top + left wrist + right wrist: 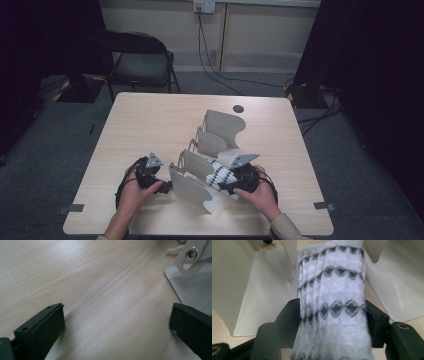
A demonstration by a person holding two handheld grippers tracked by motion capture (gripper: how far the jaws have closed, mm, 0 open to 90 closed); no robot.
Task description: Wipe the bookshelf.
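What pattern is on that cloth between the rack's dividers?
The cloth is white with rows of black diamond-shaped zigzags, clearest in the right gripper view.

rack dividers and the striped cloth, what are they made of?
Rack: looks like thin sheet metal or stiff plastic, matte off-white; flat curved-edge panels and a riveted bracket. Cloth: knitted or woven fabric, white with black zigzag bands, open textured weave, soft fuzzy edges.
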